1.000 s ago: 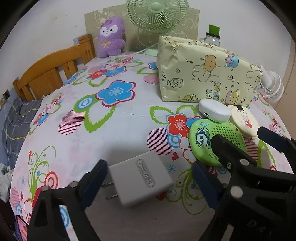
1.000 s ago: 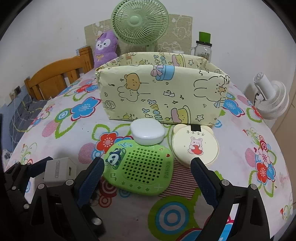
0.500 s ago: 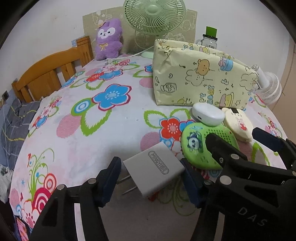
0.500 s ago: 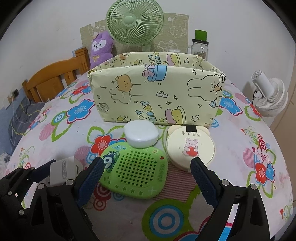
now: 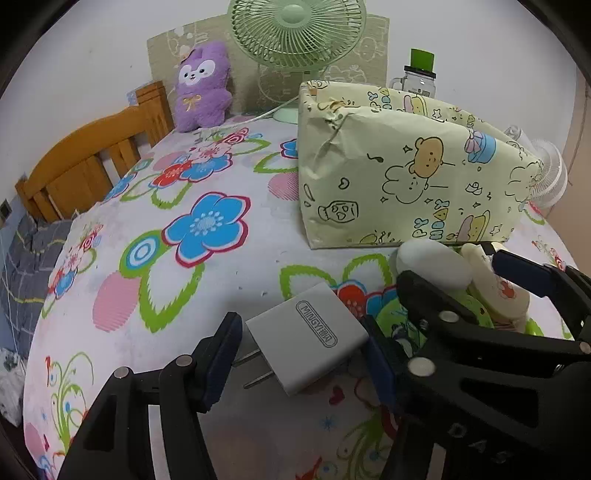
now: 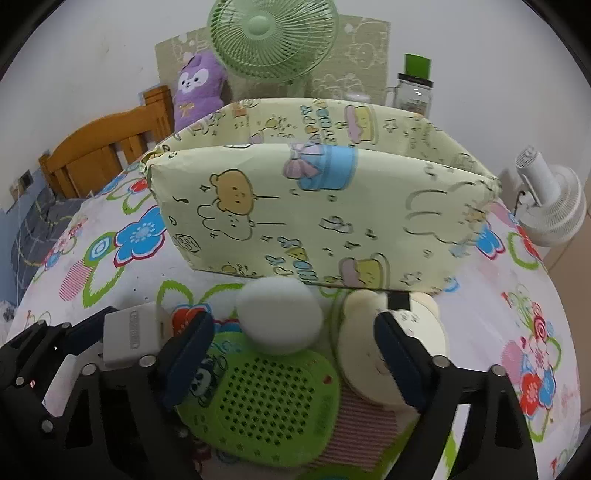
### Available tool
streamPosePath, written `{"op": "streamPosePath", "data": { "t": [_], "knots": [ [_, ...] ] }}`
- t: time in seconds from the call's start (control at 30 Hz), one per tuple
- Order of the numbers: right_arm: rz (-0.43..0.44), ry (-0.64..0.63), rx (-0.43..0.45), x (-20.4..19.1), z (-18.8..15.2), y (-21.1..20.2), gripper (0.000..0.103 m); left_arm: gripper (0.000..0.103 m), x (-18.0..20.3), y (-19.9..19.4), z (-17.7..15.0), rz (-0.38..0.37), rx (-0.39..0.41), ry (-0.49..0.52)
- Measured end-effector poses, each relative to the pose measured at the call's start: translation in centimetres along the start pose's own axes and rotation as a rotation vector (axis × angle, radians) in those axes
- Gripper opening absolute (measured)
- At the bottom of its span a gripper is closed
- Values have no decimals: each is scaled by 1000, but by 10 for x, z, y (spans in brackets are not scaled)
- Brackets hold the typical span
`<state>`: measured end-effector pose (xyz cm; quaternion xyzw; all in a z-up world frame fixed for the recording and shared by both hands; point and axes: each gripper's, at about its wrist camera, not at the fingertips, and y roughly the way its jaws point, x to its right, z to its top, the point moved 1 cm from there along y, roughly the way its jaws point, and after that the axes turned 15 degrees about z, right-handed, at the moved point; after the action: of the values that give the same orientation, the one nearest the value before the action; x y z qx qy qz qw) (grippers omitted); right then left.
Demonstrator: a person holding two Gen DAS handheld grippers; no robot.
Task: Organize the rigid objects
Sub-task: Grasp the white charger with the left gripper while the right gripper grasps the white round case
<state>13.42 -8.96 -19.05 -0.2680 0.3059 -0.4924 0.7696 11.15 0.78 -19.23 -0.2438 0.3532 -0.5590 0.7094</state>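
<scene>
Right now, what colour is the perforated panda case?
Bright green perforated panda case, with small star cutouts; clearest in the right wrist view.

A home, most likely a bedroom or living corner. A round table [image 5: 155,280] wears a flower-print cloth; behind it stand a wooden chair [image 5: 92,162] and a purple plush toy [image 5: 202,86] propped against the plain wall. A green desk fan [image 5: 297,33] and a glass jar with a green lid [image 6: 414,86] sit at the table's far edge, and a white fan [image 6: 554,206] stands to the right. A box covered in cartoon-print paper [image 6: 325,218] occupies the centre. Checked bedding [image 5: 26,258] shows at far left.
</scene>
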Motion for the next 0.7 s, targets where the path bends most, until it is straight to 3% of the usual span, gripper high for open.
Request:
{"op": "streamPosePath", "data": {
  "t": [0.4,0.43,0.7],
  "knots": [
    [57,50,-47,1,8,24,64,67,3,7,9,-31,-5,13],
    [54,48,-49,0,8,24,55,67,4,7,9,-26,-3,17],
    [5,36,-41,-1,5,15,54,66,9,1,7,-28,1,36]
  ]
}}
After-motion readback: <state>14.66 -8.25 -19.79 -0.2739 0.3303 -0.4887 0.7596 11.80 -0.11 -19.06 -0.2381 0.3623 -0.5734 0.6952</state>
